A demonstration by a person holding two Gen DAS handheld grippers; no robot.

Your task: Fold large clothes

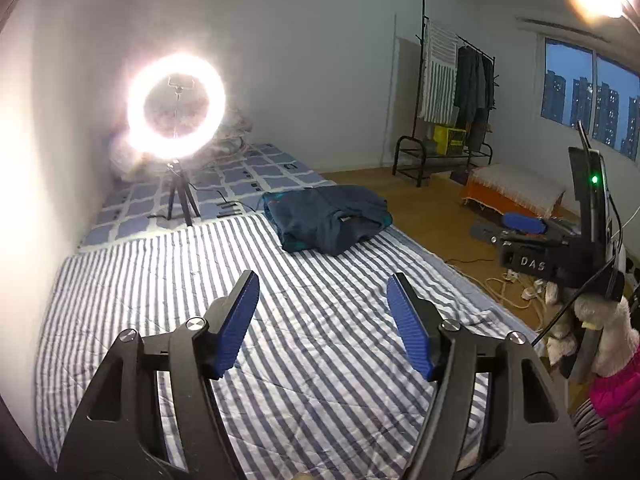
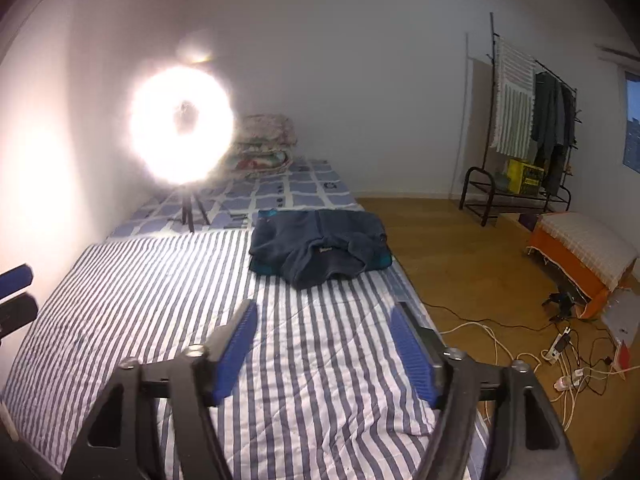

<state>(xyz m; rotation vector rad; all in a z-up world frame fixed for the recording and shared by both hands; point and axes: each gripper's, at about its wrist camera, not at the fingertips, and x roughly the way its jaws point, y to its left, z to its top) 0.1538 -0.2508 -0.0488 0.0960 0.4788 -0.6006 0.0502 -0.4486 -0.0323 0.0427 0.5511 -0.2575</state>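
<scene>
A dark navy garment (image 1: 326,216) lies folded in a rough pile on the striped bedspread (image 1: 200,280), near the bed's right edge; it also shows in the right wrist view (image 2: 320,246). My left gripper (image 1: 323,286) is open and empty, held above the bedspread well short of the garment. My right gripper (image 2: 324,314) is open and empty too, above the striped bedspread (image 2: 160,300) short of the garment. In the left wrist view the right gripper's body (image 1: 560,256) shows at the right edge. The left gripper's blue pad (image 2: 14,278) shows at the left edge of the right wrist view.
A lit ring light on a tripod (image 1: 176,106) stands on the bed near the wall and glares (image 2: 182,126). Folded quilts (image 2: 266,140) lie behind it. A clothes rack (image 2: 528,140), an orange bench (image 2: 580,252) and loose cables (image 2: 560,364) are on the wooden floor to the right.
</scene>
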